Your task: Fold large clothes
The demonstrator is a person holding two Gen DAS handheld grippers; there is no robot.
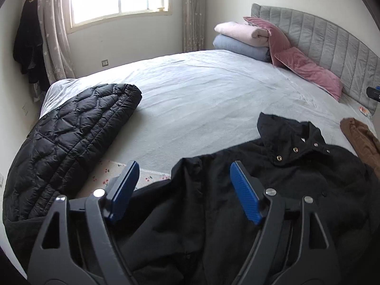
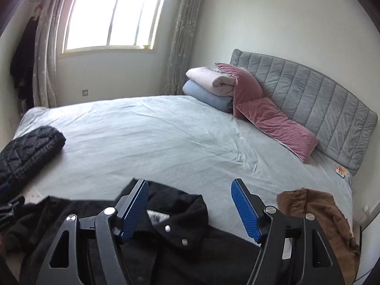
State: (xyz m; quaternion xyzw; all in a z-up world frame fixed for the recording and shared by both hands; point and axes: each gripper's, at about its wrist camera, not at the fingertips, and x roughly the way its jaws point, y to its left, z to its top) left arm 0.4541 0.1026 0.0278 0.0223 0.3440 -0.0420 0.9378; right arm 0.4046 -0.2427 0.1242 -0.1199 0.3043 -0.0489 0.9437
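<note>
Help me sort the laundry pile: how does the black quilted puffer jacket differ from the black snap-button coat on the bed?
The quilted puffer jacket has shiny, stitched, puffy fabric; the snap-button coat is matte and flat, with metal snaps at its collar. The puffer jacket lies folded into a compact bundle at the bed's left edge; the coat lies spread out and unfolded at the near edge, below both open grippers. Both are black and rest on the pale sheet.

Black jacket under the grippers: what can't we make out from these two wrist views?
- Black jacket: hem and lower body hidden by the open left gripper and the bottom edge.
- Right wrist view: sleeves hidden by the open right gripper; neck label blurred, unreadable.
- Brown garment: cut off by the frame edge, type unclear.
</note>
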